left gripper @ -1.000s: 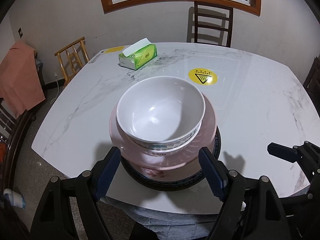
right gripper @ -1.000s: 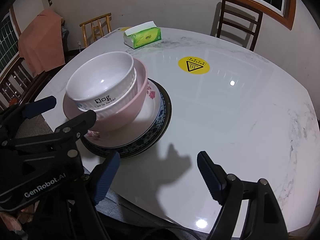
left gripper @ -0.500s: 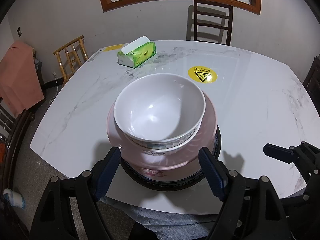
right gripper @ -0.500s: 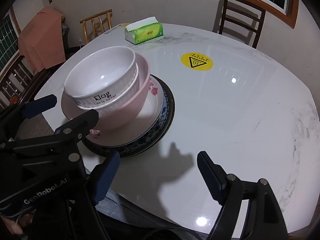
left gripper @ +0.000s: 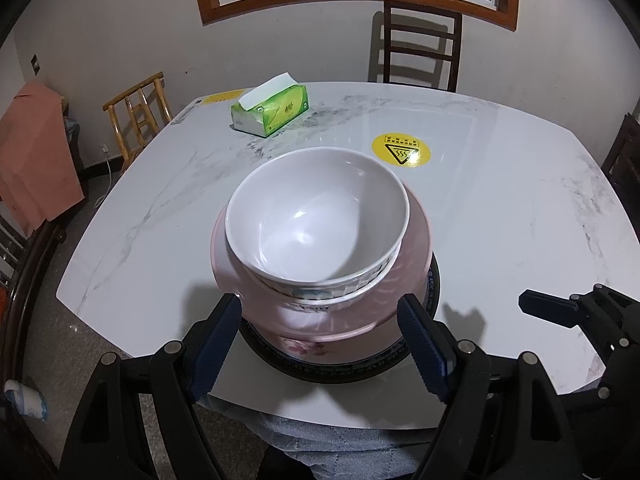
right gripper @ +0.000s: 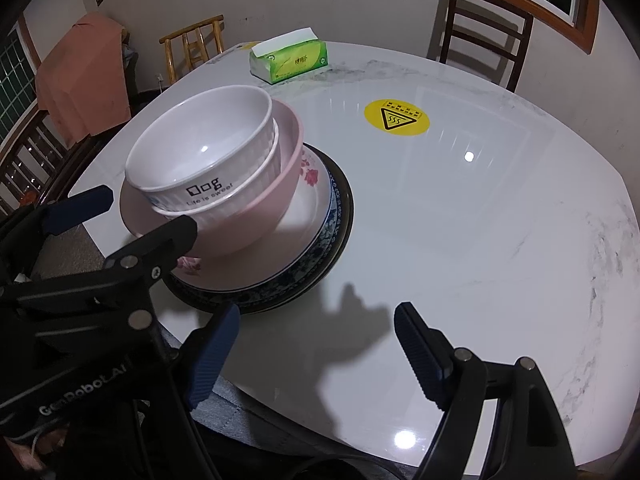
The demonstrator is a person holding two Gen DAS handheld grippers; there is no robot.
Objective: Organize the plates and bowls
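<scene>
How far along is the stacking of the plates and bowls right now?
Stacking looks done: the white bowl sits nested in the pink bowl, on the floral plate over the dark-rimmed plate. Nothing is in hand; the left gripper and the right gripper are open. No other dishes show on the marble table.

White bowl in pink bowl, pink-flowered plate, blue-patterned plate, white marbled table.
</scene>
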